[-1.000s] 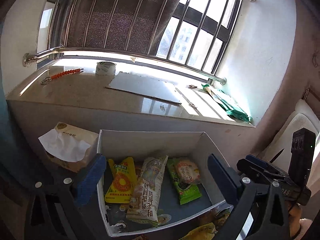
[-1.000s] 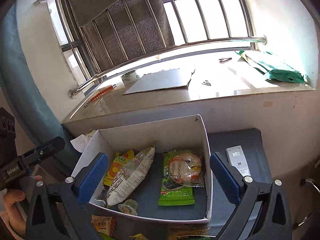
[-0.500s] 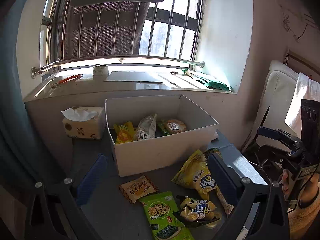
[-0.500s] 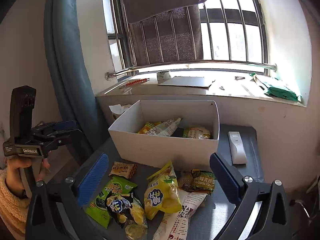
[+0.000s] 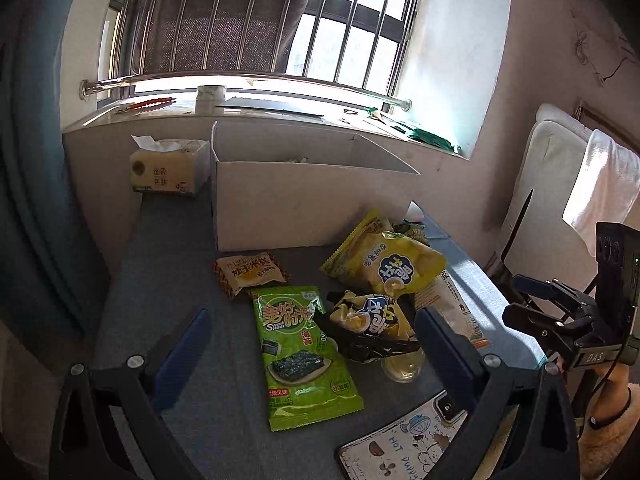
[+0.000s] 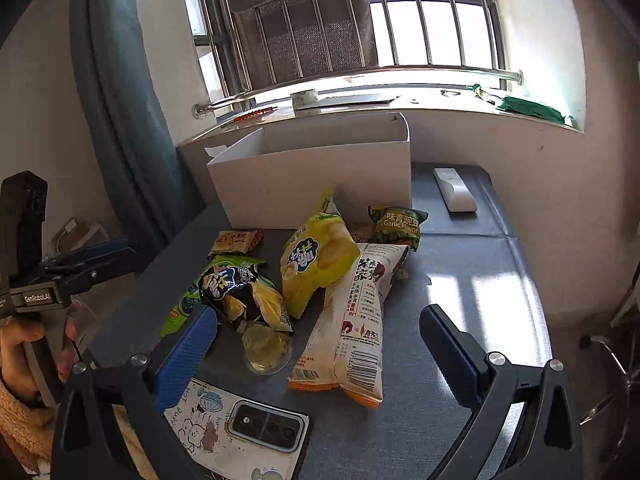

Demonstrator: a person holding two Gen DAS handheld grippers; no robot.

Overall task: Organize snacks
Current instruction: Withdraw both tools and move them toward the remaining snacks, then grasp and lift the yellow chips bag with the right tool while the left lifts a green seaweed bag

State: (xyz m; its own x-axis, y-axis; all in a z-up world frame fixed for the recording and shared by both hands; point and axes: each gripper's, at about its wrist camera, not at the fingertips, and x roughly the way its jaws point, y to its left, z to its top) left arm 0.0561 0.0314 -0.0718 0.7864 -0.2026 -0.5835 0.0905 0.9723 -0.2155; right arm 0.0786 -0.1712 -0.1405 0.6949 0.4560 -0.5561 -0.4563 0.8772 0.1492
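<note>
A white cardboard box [image 5: 288,196] [image 6: 320,176] stands at the back of the grey table; its contents are hidden from here. Loose snacks lie in front of it: a green seaweed pack [image 5: 304,352], a brown cake pack [image 5: 250,272] [image 6: 236,241], a yellow chip bag [image 5: 392,268] [image 6: 316,268], a black-and-yellow bag [image 5: 368,324] [image 6: 240,292], a white rice-cracker bag [image 6: 356,320], a green garlic pea pack [image 6: 398,224] and a clear jelly cup [image 6: 266,350]. My left gripper [image 5: 312,344] is open above the seaweed pack. Over the white bag, my right gripper [image 6: 316,344] is open too.
A tissue pack [image 5: 168,166] sits left of the box. A white remote [image 6: 454,190] lies to its right. A phone in a cartoon case [image 6: 236,426] [image 5: 412,440] rests at the table's near edge. A blue curtain [image 6: 120,120] hangs on the left.
Both grippers have pulled back and down from above the box to low over the loose snacks. The box contents have gone out of sight. Both stay open and hold nothing.
</note>
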